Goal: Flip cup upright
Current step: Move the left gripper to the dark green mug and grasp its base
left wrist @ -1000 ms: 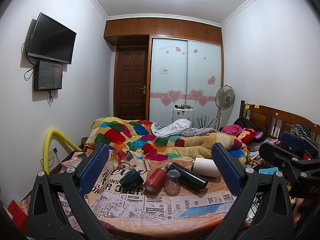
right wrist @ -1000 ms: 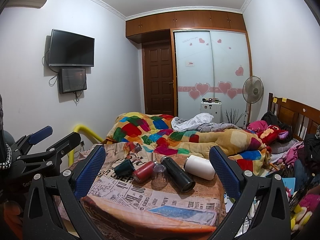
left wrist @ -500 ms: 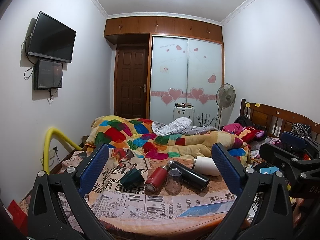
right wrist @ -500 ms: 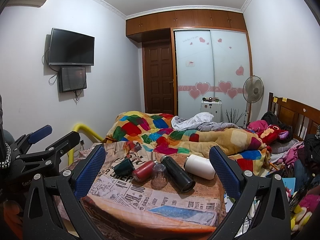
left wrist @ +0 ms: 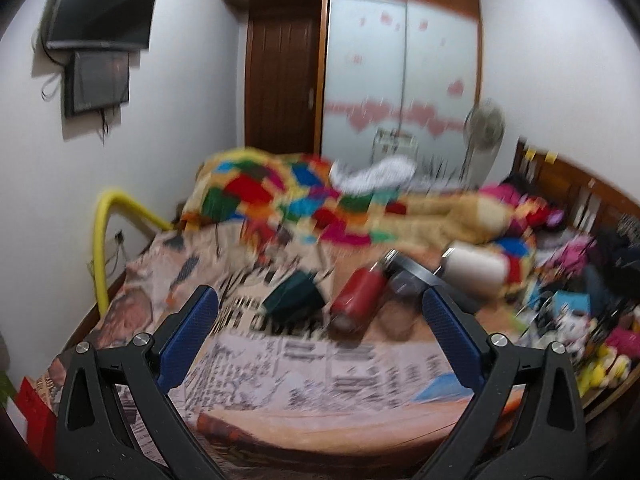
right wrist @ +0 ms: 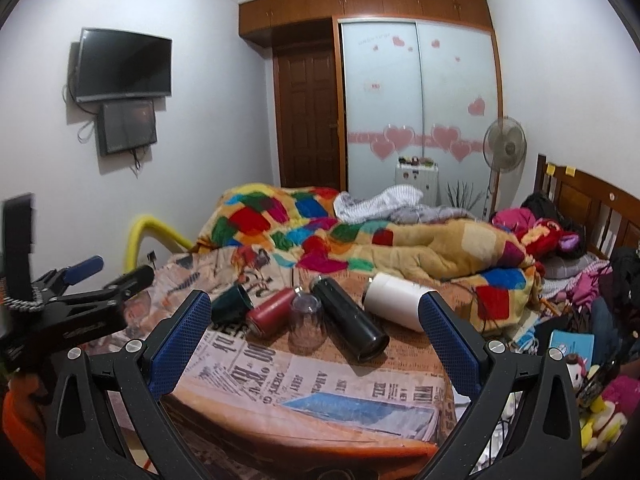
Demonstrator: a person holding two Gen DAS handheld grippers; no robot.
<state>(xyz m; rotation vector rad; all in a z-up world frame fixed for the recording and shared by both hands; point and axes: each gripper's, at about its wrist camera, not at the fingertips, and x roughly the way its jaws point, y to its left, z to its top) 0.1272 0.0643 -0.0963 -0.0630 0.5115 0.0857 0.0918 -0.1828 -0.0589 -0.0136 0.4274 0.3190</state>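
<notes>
Several cups lie on a round table [right wrist: 304, 384] covered in newspaper-print cloth. A dark green cup [right wrist: 232, 303] [left wrist: 294, 298] lies on its side. Beside it lie a red flask [right wrist: 273, 311] [left wrist: 356, 296], a black flask [right wrist: 350, 320] and a white cup [right wrist: 396, 300] [left wrist: 472, 266]. A clear glass [right wrist: 306, 318] stands mouth down between the flasks. My right gripper [right wrist: 316, 328] is open and empty, short of the cups. My left gripper [left wrist: 318, 328] is open and empty; it also shows at the left of the right wrist view [right wrist: 108, 274]. The left wrist view is blurred.
A bed with a colourful quilt [right wrist: 320, 232] lies behind the table. A yellow tube [right wrist: 140, 236] stands at the left wall. Toys and clutter [right wrist: 592, 392] fill the right side. A fan [right wrist: 505, 146] and wardrobe [right wrist: 420, 120] are at the back.
Both grippers have moved forward and lower toward the table, so the cups look larger. The left wrist view now blurs from motion. Both stay open.
</notes>
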